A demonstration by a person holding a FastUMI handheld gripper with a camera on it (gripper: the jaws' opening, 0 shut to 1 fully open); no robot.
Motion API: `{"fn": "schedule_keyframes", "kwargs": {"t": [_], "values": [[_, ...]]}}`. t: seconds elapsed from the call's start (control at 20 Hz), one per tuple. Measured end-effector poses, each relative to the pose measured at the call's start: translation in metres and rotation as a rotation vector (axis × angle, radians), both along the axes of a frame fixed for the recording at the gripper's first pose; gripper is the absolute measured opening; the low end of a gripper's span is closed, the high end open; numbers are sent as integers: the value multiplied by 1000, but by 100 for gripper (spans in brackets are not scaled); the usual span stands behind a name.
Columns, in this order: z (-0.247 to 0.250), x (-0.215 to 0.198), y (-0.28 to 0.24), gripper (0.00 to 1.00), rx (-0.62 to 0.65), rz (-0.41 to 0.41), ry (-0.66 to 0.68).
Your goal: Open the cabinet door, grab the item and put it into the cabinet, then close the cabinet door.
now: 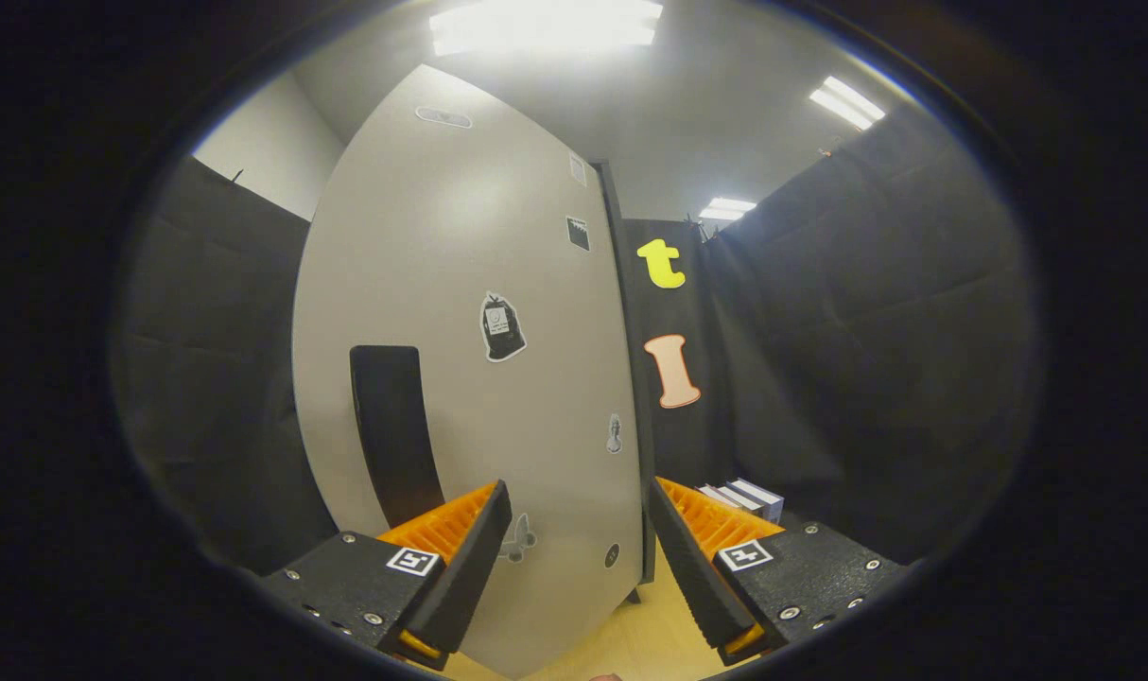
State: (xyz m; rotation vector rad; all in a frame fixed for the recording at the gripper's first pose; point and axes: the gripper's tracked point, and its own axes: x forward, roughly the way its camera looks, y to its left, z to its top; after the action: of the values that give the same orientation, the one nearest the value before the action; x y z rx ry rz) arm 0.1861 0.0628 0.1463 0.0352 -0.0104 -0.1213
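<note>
A tall grey cabinet door (460, 312) stands straight ahead of my fingers, with several stickers on it. Its black vertical handle (392, 430) sits just beyond the left finger (460, 558). The door's right edge runs down toward the right finger (692, 558). My gripper (579, 515) is open, with the lower part of the door showing in the gap and nothing held. A small stack of books (749, 497) lies on the wooden surface (645, 629) beyond the right finger, to the right of the cabinet.
Black cloth walls close in on the left and right of the cabinet. The light wooden surface runs under the fingers and past the door's lower right corner. Ceiling lights shine overhead.
</note>
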Motion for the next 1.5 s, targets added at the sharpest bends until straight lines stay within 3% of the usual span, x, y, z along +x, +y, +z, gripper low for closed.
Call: {"fn": "schedule_keyframes", "kwargs": {"t": [0.75,0.9,1.1,1.5], "values": [[-23,82,105,93,-15,187,73],[-28,87,106,92,-60,182,81],[-24,71,105,93,-43,214,78],[-17,-17,79,93,-73,227,39]]}}
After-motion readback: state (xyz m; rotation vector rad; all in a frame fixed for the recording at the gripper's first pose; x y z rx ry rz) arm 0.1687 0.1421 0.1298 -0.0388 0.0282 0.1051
